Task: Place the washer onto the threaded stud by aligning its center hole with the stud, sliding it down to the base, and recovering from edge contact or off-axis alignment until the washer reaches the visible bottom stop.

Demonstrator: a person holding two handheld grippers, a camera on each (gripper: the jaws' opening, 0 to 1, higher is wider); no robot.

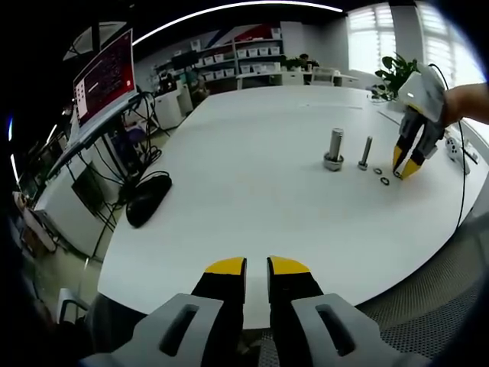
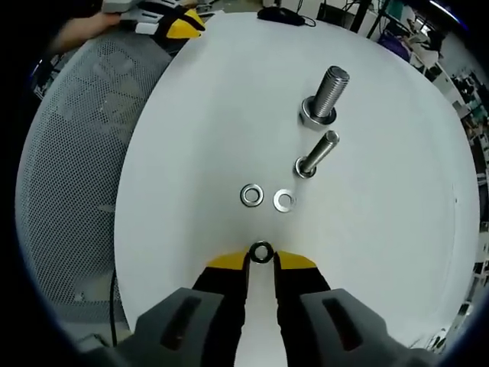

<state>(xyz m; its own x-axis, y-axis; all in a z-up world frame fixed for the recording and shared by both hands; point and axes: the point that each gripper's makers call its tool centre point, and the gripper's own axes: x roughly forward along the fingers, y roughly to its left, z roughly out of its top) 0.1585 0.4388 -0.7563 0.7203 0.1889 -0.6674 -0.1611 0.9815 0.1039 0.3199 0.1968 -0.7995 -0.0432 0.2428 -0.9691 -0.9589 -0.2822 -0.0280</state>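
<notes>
Yellow-tipped, your right gripper (image 2: pixel 261 258) is clamped on a small dark steel washer (image 2: pixel 261 251), held at the very tips of the jaws just above the round white table (image 2: pixel 191 130). Just ahead of it lie two more flat silver washers (image 2: pixel 251 195) (image 2: pixel 284 200) side by side on the table. Beyond them stands the slim threaded steel stud (image 2: pixel 316 153), and past that a thicker threaded bolt with a nut at its base (image 2: pixel 324 95). Your left gripper (image 1: pixel 257 267) hovers at the near table edge, well apart from the studs, jaws nearly together with a narrow gap and nothing between them. A black computer mouse (image 1: pixel 148 199) rests at the table's far side.
</notes>
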